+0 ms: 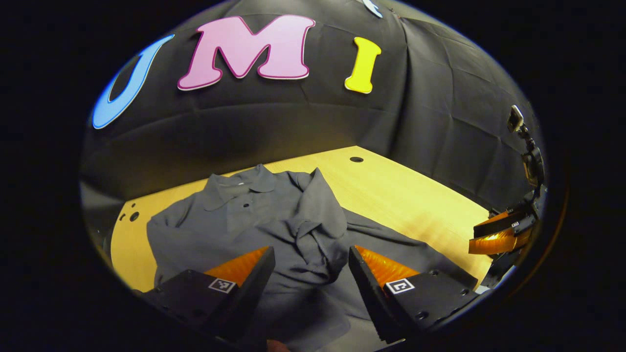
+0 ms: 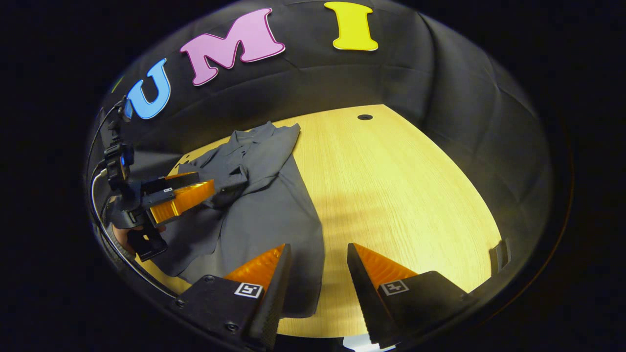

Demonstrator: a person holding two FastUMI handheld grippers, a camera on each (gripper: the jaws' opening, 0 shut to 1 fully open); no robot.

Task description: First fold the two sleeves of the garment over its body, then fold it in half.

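On the left half of the surface lies the shirt, collar toward the far edge, one sleeve already folded over its body. The left gripper hovers above it, jaws apart; the right gripper, jaws apart too, hangs at the shirt's edge. I judge the other sleeve comes next.

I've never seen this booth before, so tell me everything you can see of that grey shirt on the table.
The grey shirt is a soft, matte, collared garment with a buttoned placket, lying front up on the wooden table, collar toward the far wall. One sleeve is already folded across its chest, bunched and creased. The lower hem reaches the near table edge. Both tongs, left and right, hover open above it.
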